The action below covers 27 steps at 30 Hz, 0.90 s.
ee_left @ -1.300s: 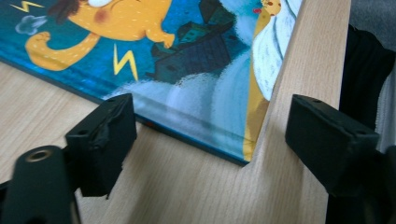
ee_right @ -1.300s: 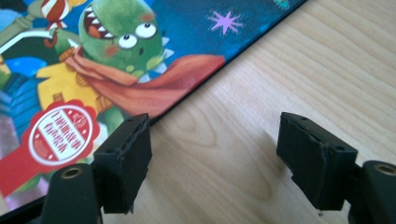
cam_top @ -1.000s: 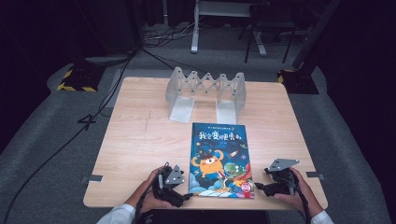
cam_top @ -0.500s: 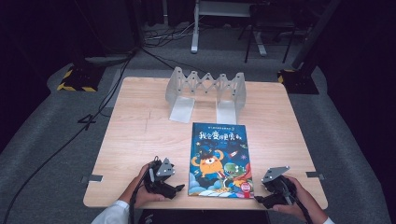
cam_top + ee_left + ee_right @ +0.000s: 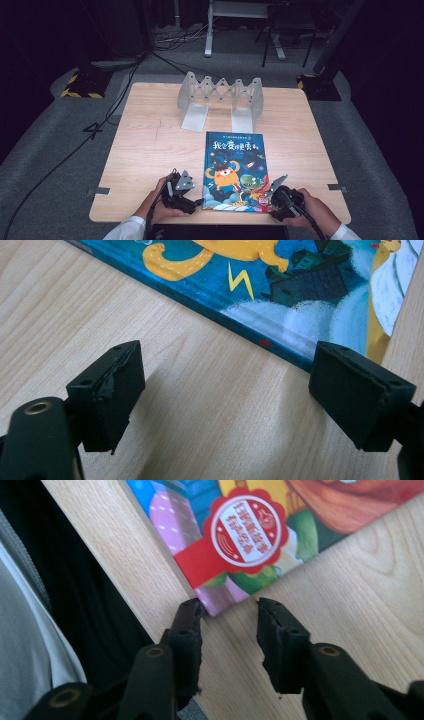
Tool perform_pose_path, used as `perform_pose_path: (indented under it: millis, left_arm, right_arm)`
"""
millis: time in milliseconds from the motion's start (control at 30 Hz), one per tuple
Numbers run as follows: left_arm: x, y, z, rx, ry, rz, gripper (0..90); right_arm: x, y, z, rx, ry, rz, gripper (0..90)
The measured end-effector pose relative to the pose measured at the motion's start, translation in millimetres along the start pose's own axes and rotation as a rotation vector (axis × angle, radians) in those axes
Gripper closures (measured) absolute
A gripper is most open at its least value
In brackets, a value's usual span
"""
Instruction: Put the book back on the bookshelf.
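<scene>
Roughly, by part —
Book point(image 5: 234, 170): flat on the table point(image 5: 150, 145), near its front edge; thin, stiff glossy cover, likely light and slippery
Left gripper point(image 5: 227, 390): jaws wide apart, empty, by the spine corner
Right gripper point(image 5: 227, 617): jaws narrowed but gapped, just been closing, nothing pinched, at the sticker corner
Hold: likely pinch a corner edge

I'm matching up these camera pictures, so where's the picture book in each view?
High view: picture book lies lower centre, cover up.
Left gripper view: across the top, spine edge nearest.
Right gripper view: upper centre, corner pointing down.
Shared landmark: the light wooden table.
</scene>
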State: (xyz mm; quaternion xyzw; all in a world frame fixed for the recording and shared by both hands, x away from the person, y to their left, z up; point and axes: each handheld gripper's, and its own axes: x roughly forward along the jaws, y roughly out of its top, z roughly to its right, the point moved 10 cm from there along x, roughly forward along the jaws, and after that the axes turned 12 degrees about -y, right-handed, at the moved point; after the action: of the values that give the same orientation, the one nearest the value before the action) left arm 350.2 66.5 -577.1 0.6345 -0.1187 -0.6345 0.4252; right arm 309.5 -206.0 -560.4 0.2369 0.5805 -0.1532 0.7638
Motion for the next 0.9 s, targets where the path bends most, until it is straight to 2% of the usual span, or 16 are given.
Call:
perform_pose_path:
  millis: [33,133,200,233,267,300,333,367,400,467,533,600,633,767,867,900]
  left_arm:
    - [0.0,0.0,-0.1,0.001,-0.001,0.0,15.3]
    - [0.1,0.3,-0.3,0.004,-0.003,0.001,15.4]
    - [0.0,0.2,-0.2,0.004,-0.004,0.0,15.5]
    - [-0.5,-0.1,-0.5,0.001,-0.004,0.001,15.7]
    - [-1.0,-0.2,-0.9,0.006,-0.006,0.002,16.8]
    - [-1.2,-0.2,-1.0,0.006,-0.006,0.003,17.2]
    - [-1.2,-0.2,-1.0,0.006,-0.006,0.003,17.3]
    - [-1.2,-0.2,-1.0,0.007,-0.006,0.003,17.3]
    - [-1.2,-0.2,-1.0,0.007,-0.006,0.003,17.3]
    - [-1.2,-0.2,-1.0,0.007,-0.006,0.003,17.3]
    - [-1.3,-0.3,-1.1,0.009,-0.008,0.002,17.4]
    - [-1.4,-0.3,-1.1,0.01,-0.008,0.002,17.5]
    - [-1.4,-0.3,-1.1,0.01,-0.008,0.002,17.4]
    - [-1.5,-0.4,-1.4,0.012,-0.008,0.002,17.4]
    - [-1.5,-0.5,-1.4,0.012,-0.008,0.002,17.4]
    - [-1.5,-0.4,-1.4,0.012,-0.008,0.002,17.4]
  right_arm:
    - [-0.4,1.0,-1.5,-0.01,0.003,0.002,69.2]
    - [-0.7,0.7,-2.2,0.0,-0.007,0.01,70.2]
    - [-0.9,-0.3,-2.1,0.011,-0.004,0.042,70.6]
    - [-0.8,-0.6,-1.9,0.019,0.0,0.069,70.5]
    - [-0.7,-1.0,-1.9,0.009,-0.002,0.12,70.5]
    - [-0.7,-1.9,-1.5,0.023,0.009,0.165,70.4]
    - [-0.7,-1.9,-1.5,0.023,0.009,0.165,70.4]
    - [-0.7,-2.8,-1.0,0.051,0.032,0.206,70.3]
    - [0.0,-4.3,-0.5,0.037,0.029,0.31,69.8]
    - [0.4,-3.1,-0.5,0.104,0.076,0.368,64.5]
    - [0.7,0.7,-0.1,0.147,0.116,0.431,55.2]
    - [1.3,4.1,2.0,0.155,0.148,0.464,46.3]
    - [1.3,4.1,2.0,0.155,0.148,0.464,46.3]
    - [-5.2,14.2,8.1,0.203,0.232,0.537,36.2]
    - [-11.9,20.7,13.3,0.211,0.25,0.579,33.4]
    - [-14.6,23.4,15.2,0.221,0.271,0.595,32.2]
